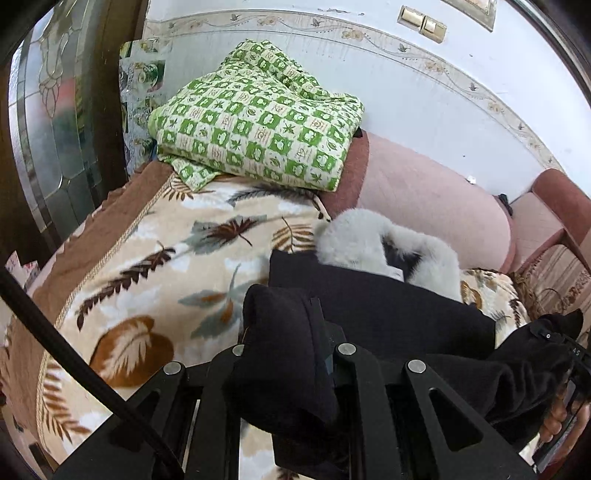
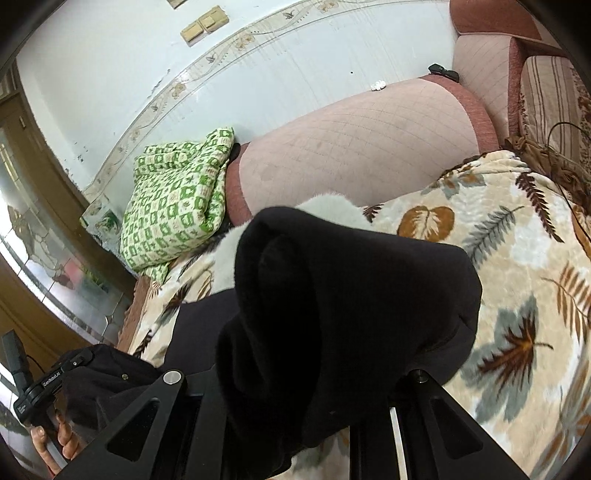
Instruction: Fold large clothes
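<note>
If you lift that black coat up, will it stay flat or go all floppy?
Probably floppy: the black coat already droops in thick folds over the left claw and the right claw. It looks thick, with a fur collar, so likely heavy. Both claws seem shut on it.

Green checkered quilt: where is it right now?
The folded green checkered quilt sits at the far left end of the sofa, on its backrest against the wall, beyond the black coat.

I count 1 black coat (image 1: 373, 306) with 1 white fur collar (image 1: 354, 240), 1 leaf-print blanket (image 1: 155, 266), 1 green checked quilt (image 1: 255, 136) far left, and 2 wall switches (image 1: 421, 20).
</note>
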The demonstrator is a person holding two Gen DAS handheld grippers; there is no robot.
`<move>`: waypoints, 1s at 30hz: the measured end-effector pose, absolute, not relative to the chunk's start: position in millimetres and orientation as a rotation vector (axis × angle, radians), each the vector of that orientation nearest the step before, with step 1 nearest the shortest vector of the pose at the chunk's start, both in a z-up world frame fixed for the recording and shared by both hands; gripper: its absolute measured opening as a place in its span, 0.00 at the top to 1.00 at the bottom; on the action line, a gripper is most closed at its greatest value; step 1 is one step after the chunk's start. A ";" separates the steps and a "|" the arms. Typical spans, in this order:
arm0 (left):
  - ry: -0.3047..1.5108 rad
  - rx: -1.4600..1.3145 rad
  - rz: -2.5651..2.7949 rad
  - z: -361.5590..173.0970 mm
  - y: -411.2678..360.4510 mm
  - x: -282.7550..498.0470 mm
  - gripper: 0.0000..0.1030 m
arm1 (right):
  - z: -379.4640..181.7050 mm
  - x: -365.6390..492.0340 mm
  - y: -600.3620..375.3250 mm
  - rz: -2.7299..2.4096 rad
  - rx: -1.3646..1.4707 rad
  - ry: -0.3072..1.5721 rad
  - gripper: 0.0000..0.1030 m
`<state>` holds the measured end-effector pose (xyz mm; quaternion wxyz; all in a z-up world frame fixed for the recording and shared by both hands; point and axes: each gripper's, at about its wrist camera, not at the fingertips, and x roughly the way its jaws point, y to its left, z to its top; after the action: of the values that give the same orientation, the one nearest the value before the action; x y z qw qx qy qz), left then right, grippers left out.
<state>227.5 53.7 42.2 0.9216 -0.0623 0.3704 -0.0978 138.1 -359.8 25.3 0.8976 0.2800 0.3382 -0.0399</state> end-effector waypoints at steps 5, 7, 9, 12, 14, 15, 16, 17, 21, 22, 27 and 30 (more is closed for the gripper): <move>0.798 -0.115 -0.174 36.3 42.5 278.8 0.86 | 16.3 179.6 -369.9 -0.101 0.601 0.735 0.83; 0.821 -0.118 -0.161 30.5 37.6 299.6 0.86 | 11.4 198.7 -374.7 -0.112 0.610 0.750 0.83; 0.843 -0.113 -0.150 23.6 32.2 318.2 0.86 | 4.0 218.3 -381.0 -0.119 0.629 0.767 0.83; 0.887 -0.117 -0.133 10.1 23.9 349.8 0.86 | -10.8 244.6 -390.4 -0.132 0.665 0.795 0.83; 0.908 -0.114 -0.117 -0.1 17.7 369.5 0.85 | -23.0 259.3 -396.0 -0.143 0.691 0.809 0.83; 0.914 -0.102 -0.107 -5.7 12.8 379.1 0.85 | -28.9 266.4 -398.6 -0.146 0.702 0.816 0.83; 0.916 -0.087 -0.097 -11.0 7.9 386.9 0.85 | -35.1 272.6 -400.9 -0.149 0.713 0.823 0.83; 0.915 -0.074 -0.089 -14.7 3.8 392.4 0.84 | -41.6 278.9 -403.2 -0.151 0.723 0.830 0.83; 0.890 -0.018 -0.044 -31.7 -12.2 420.6 0.79 | -65.8 301.1 -412.5 -0.148 0.745 0.856 0.82; 0.870 0.003 -0.019 -34.8 -15.3 428.2 0.77 | -71.1 305.2 -414.2 -0.147 0.749 0.863 0.82; 0.914 -0.013 0.013 -68.6 -21.9 466.6 0.72 | -100.0 328.9 -417.5 -0.136 0.738 0.916 0.82; 0.937 -0.036 0.019 -91.7 -24.2 480.9 0.69 | -113.7 340.3 -418.7 -0.142 0.736 0.916 0.82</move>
<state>480.9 -24.2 -91.7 0.8920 -0.0173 0.4516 0.0092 340.3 -418.7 -113.7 0.8300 0.3468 0.4317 -0.0668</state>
